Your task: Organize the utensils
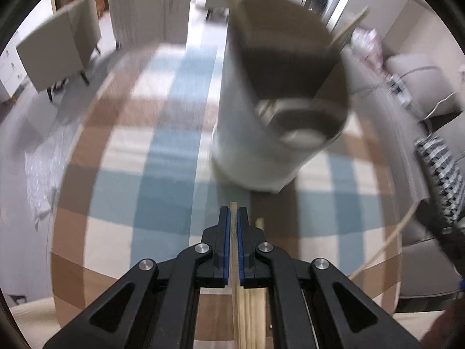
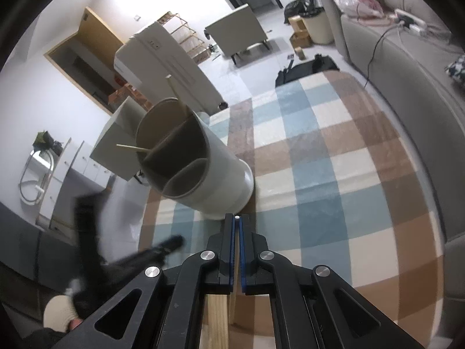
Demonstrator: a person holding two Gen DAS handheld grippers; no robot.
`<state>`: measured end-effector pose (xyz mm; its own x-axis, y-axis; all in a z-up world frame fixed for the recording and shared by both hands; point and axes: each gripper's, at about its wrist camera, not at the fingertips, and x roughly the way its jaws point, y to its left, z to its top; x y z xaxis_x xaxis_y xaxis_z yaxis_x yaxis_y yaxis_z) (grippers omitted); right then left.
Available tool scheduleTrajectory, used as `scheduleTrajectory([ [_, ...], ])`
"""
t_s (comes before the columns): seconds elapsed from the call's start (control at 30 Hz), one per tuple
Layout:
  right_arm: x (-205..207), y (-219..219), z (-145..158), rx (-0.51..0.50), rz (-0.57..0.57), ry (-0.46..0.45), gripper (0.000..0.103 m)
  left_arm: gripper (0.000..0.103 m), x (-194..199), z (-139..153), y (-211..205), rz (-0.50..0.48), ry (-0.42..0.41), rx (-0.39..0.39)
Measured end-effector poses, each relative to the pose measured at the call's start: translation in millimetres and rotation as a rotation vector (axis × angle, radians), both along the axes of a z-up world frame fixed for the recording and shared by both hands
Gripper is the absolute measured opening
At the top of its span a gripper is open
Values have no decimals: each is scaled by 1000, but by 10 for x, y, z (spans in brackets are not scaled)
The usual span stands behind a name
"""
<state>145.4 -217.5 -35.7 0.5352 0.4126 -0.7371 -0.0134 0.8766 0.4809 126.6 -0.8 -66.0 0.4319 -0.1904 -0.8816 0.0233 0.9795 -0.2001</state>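
1. Nearest the lens in the left wrist view, the left gripper (image 1: 233, 212) is being shown with its blue pads pressed onto a thin wooden chopstick (image 1: 233, 261), which is running straight along the line of the fingers, its tip poking out just past them. More pale sticks are being seen under the fingers, but how many cannot be told.
2. Ahead of that tip and a little to the right, the holder (image 1: 247, 133) is being seen standing on the checked cloth (image 1: 162, 151), blurred, its open mouth tilted toward the camera. Another stick (image 1: 348, 26) is being seen leaning out over its far rim.
3. At the right edge of the same view the right gripper (image 1: 441, 226) is being glimpsed, with a thin stick (image 1: 386, 247) trailing from it.
4. Nearest the lens in the right wrist view, the right gripper (image 2: 237, 218) is being shown pinching a chopstick (image 2: 237, 217) end-on, its long axis also lying along the fingers.
5. Just beyond and up to the left, the holder (image 2: 215, 171) is being seen, divided into compartments, with two sticks (image 2: 162, 145) already resting in the larger one.
6. Both held sticks are being judged to need tipping upright, since each is pointing at the holder's wall, not its mouth. The right gripper is being judged the nearer.
7. At lower left the left gripper (image 2: 162, 250) is being seen only as a dark blur.
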Motion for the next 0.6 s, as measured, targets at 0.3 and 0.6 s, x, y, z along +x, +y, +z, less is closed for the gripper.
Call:
scheduleTrajectory([
  [0.3,-240,107,119,-45,15,-62,2,0,-199,492,190,34,-154,-154],
  [0.6,-454,253,352,-85,25,-147,2,0,-297,851,97,27,-336,-167],
])
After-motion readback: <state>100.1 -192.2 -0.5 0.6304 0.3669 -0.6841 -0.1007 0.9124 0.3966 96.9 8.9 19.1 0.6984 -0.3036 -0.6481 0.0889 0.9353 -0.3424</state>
